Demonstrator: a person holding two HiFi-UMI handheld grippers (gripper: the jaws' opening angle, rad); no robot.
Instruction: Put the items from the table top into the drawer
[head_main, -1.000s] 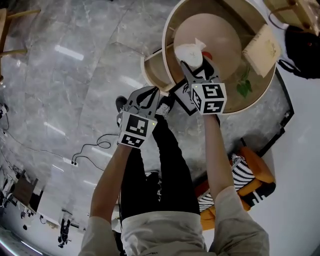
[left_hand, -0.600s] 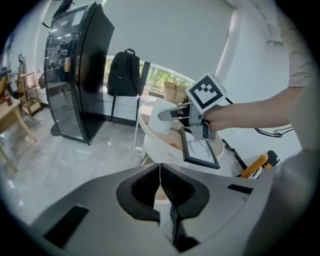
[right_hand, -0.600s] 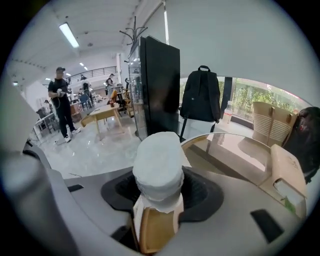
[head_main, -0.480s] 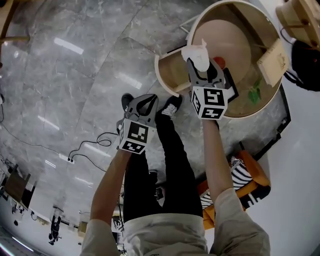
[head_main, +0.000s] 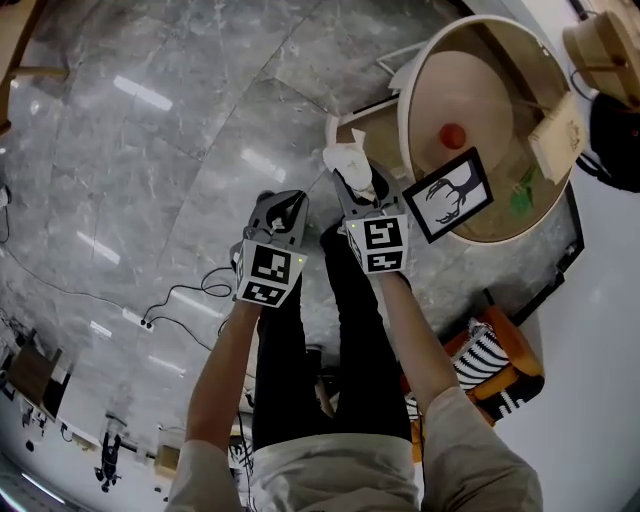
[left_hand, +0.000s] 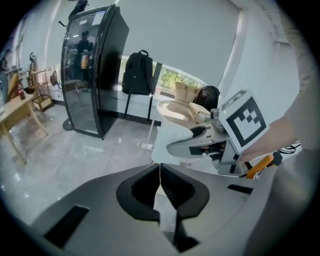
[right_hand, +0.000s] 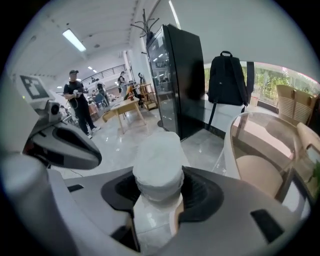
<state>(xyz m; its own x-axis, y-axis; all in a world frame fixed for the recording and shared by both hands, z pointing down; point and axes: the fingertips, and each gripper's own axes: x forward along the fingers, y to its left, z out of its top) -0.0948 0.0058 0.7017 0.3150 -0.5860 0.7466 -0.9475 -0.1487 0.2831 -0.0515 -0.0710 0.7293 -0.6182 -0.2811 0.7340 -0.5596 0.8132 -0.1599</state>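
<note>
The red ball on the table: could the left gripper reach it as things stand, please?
Probably not: the left gripper is shut, and the right gripper, jaws just closed on a white packet, sits between it and the red ball.

The person wears a pale beige short-sleeved top (head_main: 330, 465) and black trousers (head_main: 300, 340). The left gripper (head_main: 288, 207) and the right gripper (head_main: 357, 182) both have a smooth light-grey shell. Each carries a white cube printed with black square markers on its faces: the left cube (head_main: 270, 272) and the right cube (head_main: 377, 245). The jaw linings are black and ribbed, set in rounded black recesses. In the left gripper view, an orange-and-black piece (left_hand: 260, 164) shows below the right gripper's cube.
</note>
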